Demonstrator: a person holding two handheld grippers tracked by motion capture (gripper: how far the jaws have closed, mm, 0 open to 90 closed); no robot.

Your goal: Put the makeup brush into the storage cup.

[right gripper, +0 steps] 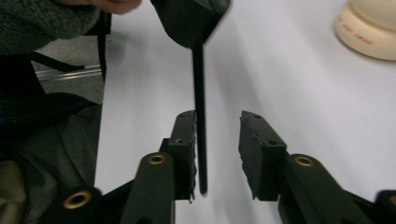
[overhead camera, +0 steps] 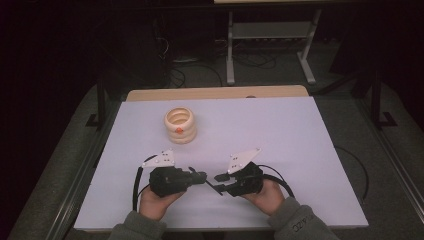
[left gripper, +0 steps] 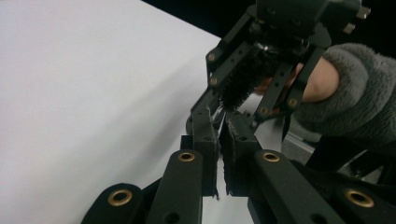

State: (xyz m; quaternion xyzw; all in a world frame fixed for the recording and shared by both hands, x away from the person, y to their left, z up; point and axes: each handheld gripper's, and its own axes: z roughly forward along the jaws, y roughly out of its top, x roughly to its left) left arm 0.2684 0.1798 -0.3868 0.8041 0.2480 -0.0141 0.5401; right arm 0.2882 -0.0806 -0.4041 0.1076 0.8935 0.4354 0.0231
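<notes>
My two grippers face each other near the front edge of the white table (overhead camera: pixel 290 135). The left gripper (overhead camera: pixel 201 176) has its jaws shut (left gripper: pixel 219 135) on one end of a thin black stick (right gripper: pixel 200 140). The stick runs across into the right gripper (overhead camera: pixel 220 183), whose jaws stand apart (right gripper: pixel 217 128) around it. It lies close to one jaw, and the other jaw is clear of it. In the high view the stick (overhead camera: pixel 218 190) slants between the two grippers. A stack of pale wooden rings (overhead camera: pixel 180 125) stands upright behind the left gripper, also seen at a corner of the right gripper view (right gripper: pixel 369 28).
A wooden strip (overhead camera: pixel 215 93) borders the table's far edge. Behind it stand a grey metal frame (overhead camera: pixel 230 45) and cables on the dark floor. Metal rails run along both sides of the table. The person's grey sleeves (overhead camera: pixel 300 225) come over the front edge.
</notes>
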